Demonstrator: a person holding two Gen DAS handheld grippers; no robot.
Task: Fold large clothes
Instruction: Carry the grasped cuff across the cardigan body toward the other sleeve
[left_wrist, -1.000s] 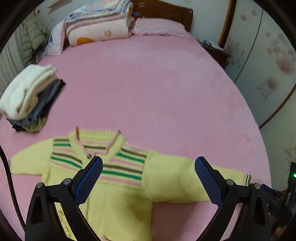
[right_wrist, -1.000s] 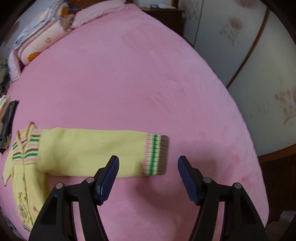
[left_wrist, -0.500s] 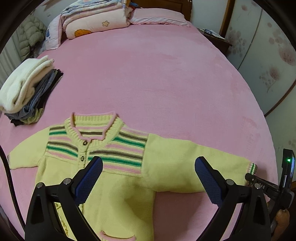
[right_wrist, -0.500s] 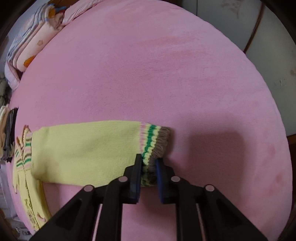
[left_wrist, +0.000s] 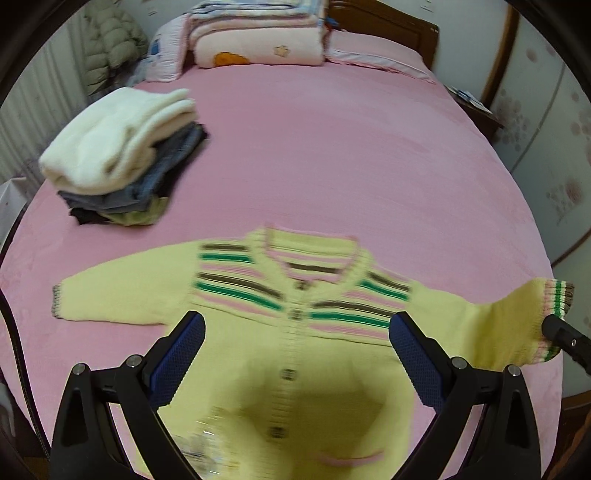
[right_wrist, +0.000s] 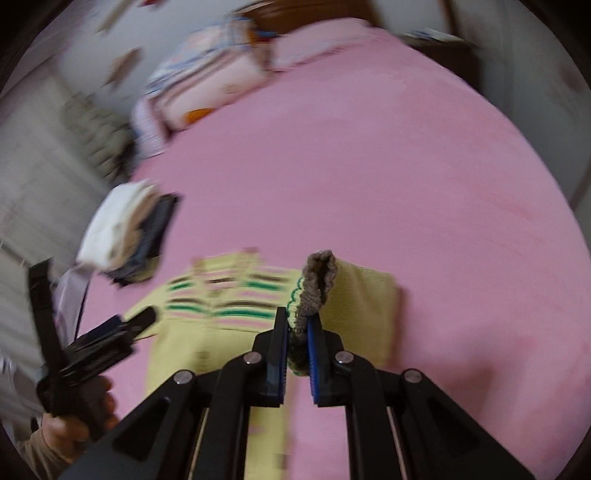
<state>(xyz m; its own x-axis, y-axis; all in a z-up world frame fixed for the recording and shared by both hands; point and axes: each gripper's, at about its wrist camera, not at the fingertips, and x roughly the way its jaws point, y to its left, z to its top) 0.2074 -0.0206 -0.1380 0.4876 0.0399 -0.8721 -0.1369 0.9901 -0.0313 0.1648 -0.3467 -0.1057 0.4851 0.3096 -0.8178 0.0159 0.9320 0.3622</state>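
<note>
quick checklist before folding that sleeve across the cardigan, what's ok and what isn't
1. Right gripper shut on the sleeve cuff: ok.
2. Cuff lifted off the pink bed: ok.
3. Left gripper open and holding nothing, over the cardigan: ok.
4. Other sleeve lying flat: ok.
5. Cardigan's lower hem flat: cannot tell, blurred and hidden.
6. Stack of folded clothes apart from the cardigan: ok.
</note>
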